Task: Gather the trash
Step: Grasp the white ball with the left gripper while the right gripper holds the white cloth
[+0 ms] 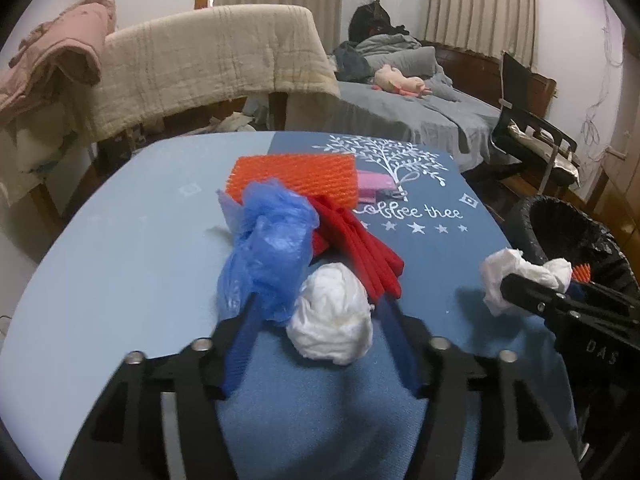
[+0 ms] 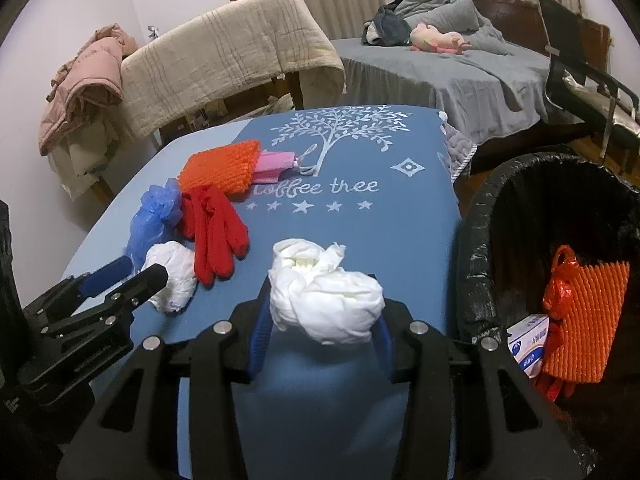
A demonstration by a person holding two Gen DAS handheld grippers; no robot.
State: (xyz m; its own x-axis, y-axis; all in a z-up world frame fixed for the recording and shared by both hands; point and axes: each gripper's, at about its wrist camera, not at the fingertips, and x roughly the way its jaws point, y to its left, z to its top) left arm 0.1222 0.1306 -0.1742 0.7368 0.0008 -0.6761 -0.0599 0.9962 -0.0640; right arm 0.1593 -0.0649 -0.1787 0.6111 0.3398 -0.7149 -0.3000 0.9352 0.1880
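**Right gripper holds a tissue wad beside the bin; left gripper straddles a second wad**

The crumpled white tissue wad (image 2: 326, 300) sits clamped between the blue fingers of the right gripper (image 2: 320, 328), held above the blue tablecloth (image 2: 360, 236) close to the table's right edge. Just to its right stands the black-lined trash bin (image 2: 476, 248), which already holds an orange mesh bag (image 2: 584, 320) and a small white-and-blue box (image 2: 528, 338).

A second white tissue wad (image 1: 332, 316) lies on the cloth between the spread blue fingers of the left gripper (image 1: 320, 320); the jaws stand apart, and whether either finger touches the wad cannot be told. Against that wad's left side rests a crumpled blue plastic bag (image 1: 272, 248), and just behind it lies a pair of red gloves (image 1: 360, 244). Farther back on the cloth are an orange mesh pad (image 1: 296, 174) and, touching its right side, a pink item (image 1: 374, 184).

Beyond the table stand a bed with grey bedding (image 2: 460, 76) and a beige quilt draped over a rail (image 1: 208, 60).
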